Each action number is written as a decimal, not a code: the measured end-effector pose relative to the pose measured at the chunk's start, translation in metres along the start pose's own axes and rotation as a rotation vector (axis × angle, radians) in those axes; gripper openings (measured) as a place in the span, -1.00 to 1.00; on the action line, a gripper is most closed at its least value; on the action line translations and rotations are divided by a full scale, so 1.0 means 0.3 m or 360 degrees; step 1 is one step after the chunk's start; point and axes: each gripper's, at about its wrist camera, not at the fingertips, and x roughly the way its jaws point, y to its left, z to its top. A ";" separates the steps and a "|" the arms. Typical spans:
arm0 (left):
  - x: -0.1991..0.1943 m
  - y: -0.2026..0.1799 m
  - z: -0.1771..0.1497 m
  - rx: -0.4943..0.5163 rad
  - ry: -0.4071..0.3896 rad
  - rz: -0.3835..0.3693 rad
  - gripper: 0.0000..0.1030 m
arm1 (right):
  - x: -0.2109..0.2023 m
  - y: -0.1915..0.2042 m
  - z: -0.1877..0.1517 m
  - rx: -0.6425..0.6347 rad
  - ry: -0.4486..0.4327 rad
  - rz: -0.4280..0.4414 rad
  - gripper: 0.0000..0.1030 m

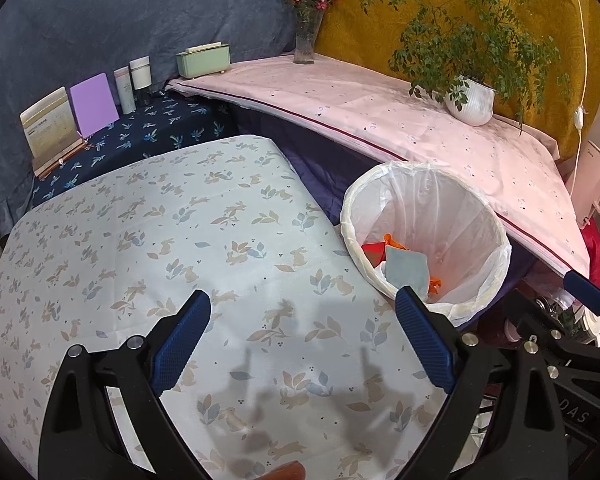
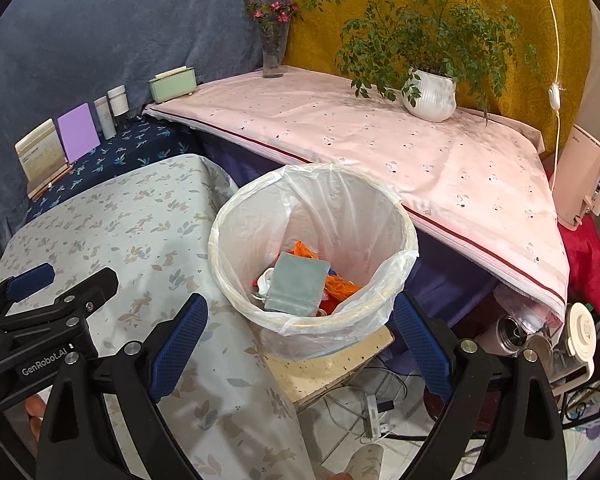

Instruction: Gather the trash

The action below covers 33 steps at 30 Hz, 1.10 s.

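A white bin with a clear liner (image 2: 380, 216) stands beside the rabbit-print table (image 2: 140, 224). Inside it lie a grey-green pouch (image 2: 298, 284), orange scraps (image 2: 342, 284) and some red and white bits. In the left wrist view the bin (image 1: 468, 216) is at the right with the pouch (image 1: 406, 270) inside. My left gripper (image 1: 302, 340) is open and empty above the table (image 1: 180, 240). My right gripper (image 2: 300, 344) is open and empty, just in front of and above the bin. The left gripper (image 2: 32, 280) shows at the left of the right wrist view.
A pink-clothed table (image 2: 380, 140) behind the bin carries a potted plant (image 2: 430, 94), a glass vase of flowers (image 2: 274, 48) and a green box (image 2: 172, 84). A dark blue shelf (image 1: 152, 132) holds cards and bottles. Cables and a power strip (image 2: 372, 412) lie on the floor.
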 end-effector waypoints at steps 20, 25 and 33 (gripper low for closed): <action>0.001 -0.023 0.013 0.0007 -0.0002 0.0032 0.73 | 0.007 -0.006 0.005 -0.0013 -0.0001 0.0003 0.75; -0.005 -0.022 0.016 0.0012 -0.0017 0.0064 0.73 | 0.006 0.001 0.005 -0.0021 -0.0003 0.0006 0.75; -0.005 -0.018 0.009 -0.0002 -0.0011 0.0086 0.73 | 0.006 0.006 0.002 -0.0034 0.0001 0.0009 0.75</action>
